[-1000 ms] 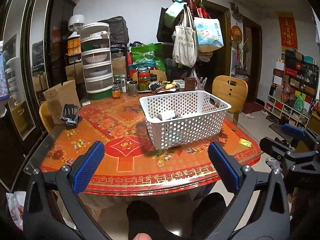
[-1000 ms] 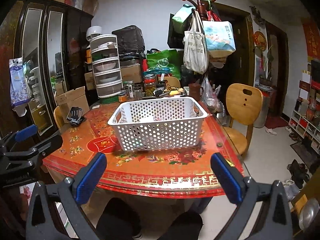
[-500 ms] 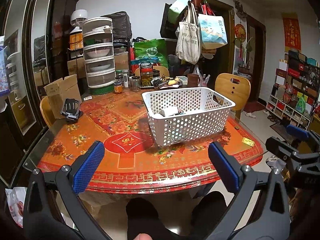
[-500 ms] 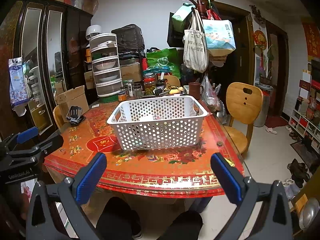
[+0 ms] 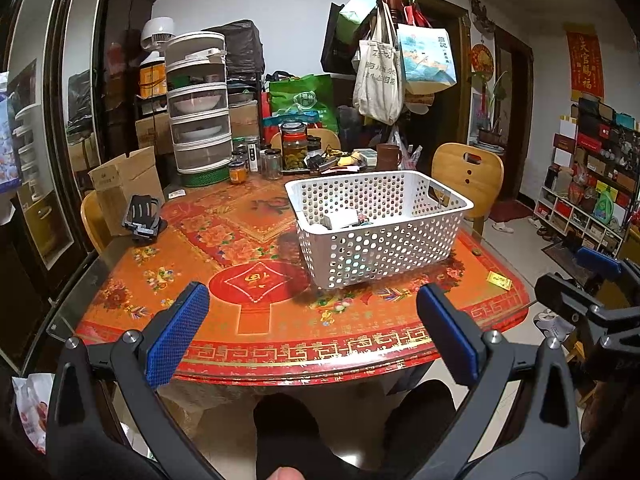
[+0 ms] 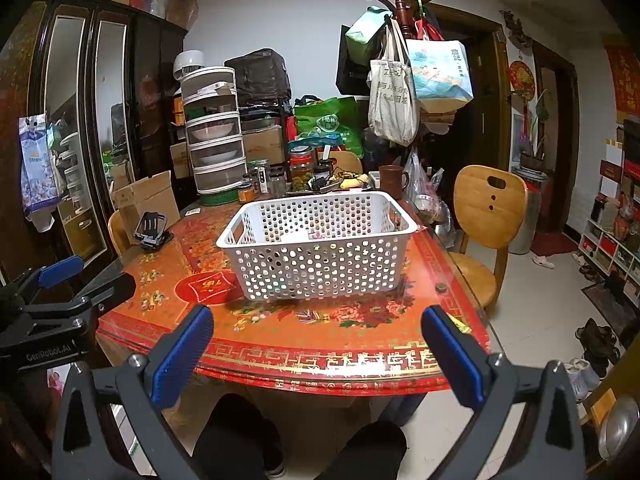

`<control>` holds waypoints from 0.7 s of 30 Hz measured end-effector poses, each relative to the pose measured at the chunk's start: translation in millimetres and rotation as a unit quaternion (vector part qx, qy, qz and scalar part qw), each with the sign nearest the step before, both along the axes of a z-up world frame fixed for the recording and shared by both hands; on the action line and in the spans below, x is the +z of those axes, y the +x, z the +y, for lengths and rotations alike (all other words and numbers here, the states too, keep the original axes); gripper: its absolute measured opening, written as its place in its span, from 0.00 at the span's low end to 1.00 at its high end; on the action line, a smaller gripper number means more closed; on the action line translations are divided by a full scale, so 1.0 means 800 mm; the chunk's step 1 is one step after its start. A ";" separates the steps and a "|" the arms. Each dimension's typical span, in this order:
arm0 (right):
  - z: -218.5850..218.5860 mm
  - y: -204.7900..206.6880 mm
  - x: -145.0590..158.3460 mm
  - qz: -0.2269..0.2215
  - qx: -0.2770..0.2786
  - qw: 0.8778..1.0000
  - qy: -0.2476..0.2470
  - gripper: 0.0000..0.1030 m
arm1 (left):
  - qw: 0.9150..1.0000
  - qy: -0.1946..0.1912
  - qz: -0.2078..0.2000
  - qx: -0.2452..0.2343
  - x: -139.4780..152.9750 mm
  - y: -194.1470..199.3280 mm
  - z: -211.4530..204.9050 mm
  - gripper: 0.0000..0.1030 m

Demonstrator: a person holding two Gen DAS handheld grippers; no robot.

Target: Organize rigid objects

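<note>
A white perforated basket [image 5: 384, 232] [image 6: 320, 248] stands on the red patterned table [image 5: 240, 320] [image 6: 320, 344], right of centre. Inside it lie a white box [image 5: 344, 216] and other small items that are mostly hidden by the wall. My left gripper [image 5: 312, 336] is open, held back over the table's near edge, well short of the basket. My right gripper [image 6: 316, 356] is open too, also at the near edge with nothing between its fingers. Each gripper shows in the other's view, the right gripper [image 5: 592, 292] at the right and the left gripper [image 6: 60, 292] at the left.
A black stand [image 5: 142, 216] sits at the table's left. Jars [image 5: 294, 148], a mug [image 5: 388, 156] and a stacked white food cover [image 5: 198, 120] crowd the far edge. A small yellow packet [image 5: 499, 280] lies near the right rim. Wooden chairs [image 6: 488, 216] flank the table; the person's knees [image 6: 300, 440] are below.
Both views have shifted only slightly; the left wrist view has tilted a little so the basket sits marginally higher and farther. Both grippers stay open.
</note>
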State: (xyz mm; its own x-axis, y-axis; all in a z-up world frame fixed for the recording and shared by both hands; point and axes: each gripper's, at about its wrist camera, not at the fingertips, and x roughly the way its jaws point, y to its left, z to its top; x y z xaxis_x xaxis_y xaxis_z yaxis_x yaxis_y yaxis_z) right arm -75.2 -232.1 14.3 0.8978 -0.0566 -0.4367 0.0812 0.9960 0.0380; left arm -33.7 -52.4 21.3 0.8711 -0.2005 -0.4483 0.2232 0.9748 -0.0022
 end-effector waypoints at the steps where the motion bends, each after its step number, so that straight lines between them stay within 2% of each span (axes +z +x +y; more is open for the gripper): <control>1: 0.001 0.000 0.000 0.000 0.000 1.000 -0.001 1.00 | 1.000 0.000 0.000 0.001 0.001 0.000 0.000 1.00; 21: 0.002 0.000 0.000 -0.001 0.001 1.000 -0.001 1.00 | 1.000 0.002 0.002 0.001 -0.005 0.000 0.001 1.00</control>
